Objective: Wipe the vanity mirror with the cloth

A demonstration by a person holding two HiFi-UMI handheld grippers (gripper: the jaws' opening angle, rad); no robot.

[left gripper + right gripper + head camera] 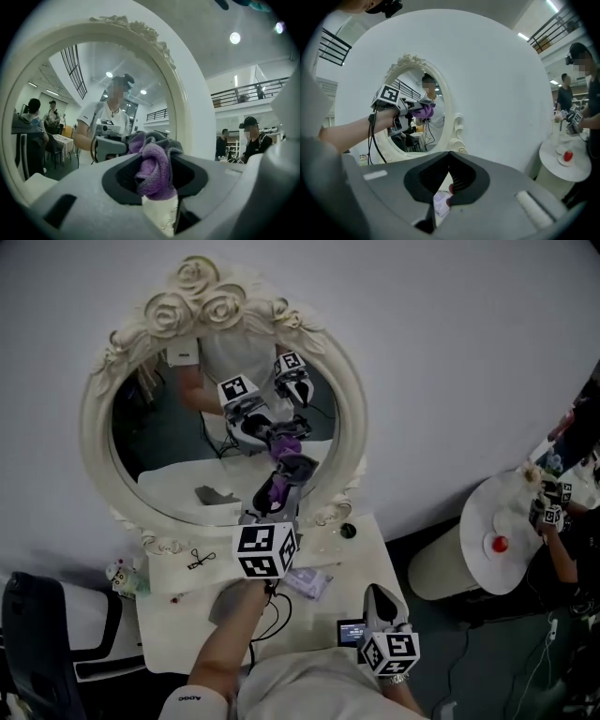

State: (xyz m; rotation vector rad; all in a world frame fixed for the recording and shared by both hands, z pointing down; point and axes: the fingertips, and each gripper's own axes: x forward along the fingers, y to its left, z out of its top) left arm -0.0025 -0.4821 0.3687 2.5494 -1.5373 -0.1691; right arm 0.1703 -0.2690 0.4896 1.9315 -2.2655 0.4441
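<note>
Left gripper view: soft, light cloth [157,180] is clamped mid-wad in the left tool [153,161] (decent hold) at the fragile mirror [56,84]; right tool [449,158] is closed, empty.

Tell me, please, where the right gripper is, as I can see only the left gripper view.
Observer: The right gripper is held low over the front right of the white table, well back from the mirror. Its fingers are together and hold nothing.
Operator: Thank you. Does my cloth reach the glass?
Observer: In the right gripper view the purple cloth, held in the left gripper, appears to rest against the glass, though contact is hard to confirm.
Operator: Is anything on the table near the right gripper?
Observer: Yes, a small device with a lit screen lies just to its left.
</note>
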